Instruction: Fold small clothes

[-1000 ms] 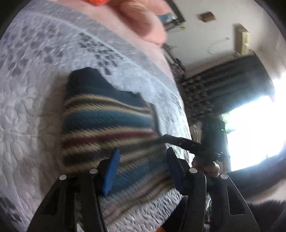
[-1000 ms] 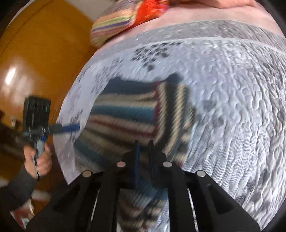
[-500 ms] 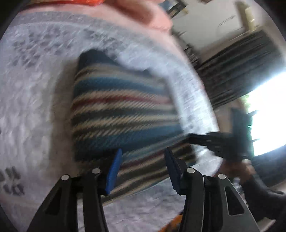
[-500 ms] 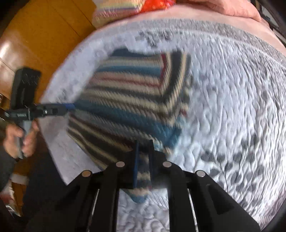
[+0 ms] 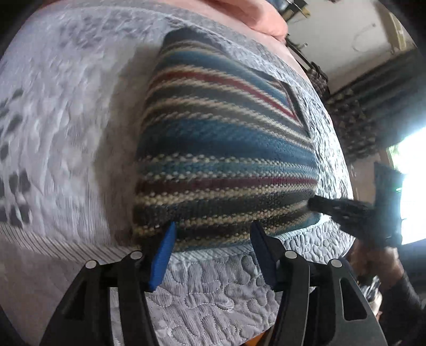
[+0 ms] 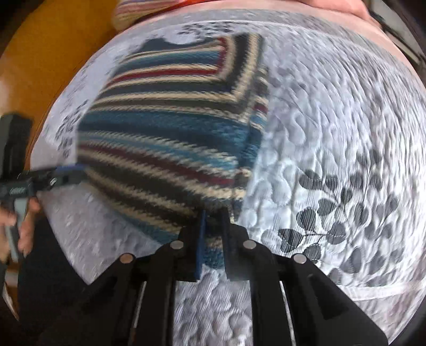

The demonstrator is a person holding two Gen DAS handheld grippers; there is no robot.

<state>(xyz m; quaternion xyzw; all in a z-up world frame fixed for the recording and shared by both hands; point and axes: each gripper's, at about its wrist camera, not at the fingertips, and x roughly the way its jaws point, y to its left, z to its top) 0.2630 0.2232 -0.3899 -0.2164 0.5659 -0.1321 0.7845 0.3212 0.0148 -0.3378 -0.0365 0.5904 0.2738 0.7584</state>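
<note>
A knitted sweater (image 5: 223,149) with blue, red, cream and dark stripes lies flat on the grey quilted bedspread (image 5: 66,106); its right side is folded inward (image 6: 247,87). My left gripper (image 5: 213,239) is open, its blue pads just at the sweater's near hem, fabric edge between them. The right wrist view shows this gripper (image 6: 64,175) at the sweater's left edge. My right gripper (image 6: 213,229) is shut on the sweater's (image 6: 165,127) near corner, and it appears in the left wrist view as a dark blur (image 5: 335,207) at the right hem.
A pink pillow (image 5: 253,16) and a striped cushion (image 6: 138,13) lie at the bed's far end. An orange-brown wooden door (image 6: 48,58) stands on the left. Dark curtains (image 5: 372,101) and a bright window (image 5: 415,181) are to the right. The bed's edge runs just below both grippers.
The left gripper has drawn back from above the sweater to its near hem, still open. The right gripper, still shut on the corner, has moved nearer the bed's front edge with it.
</note>
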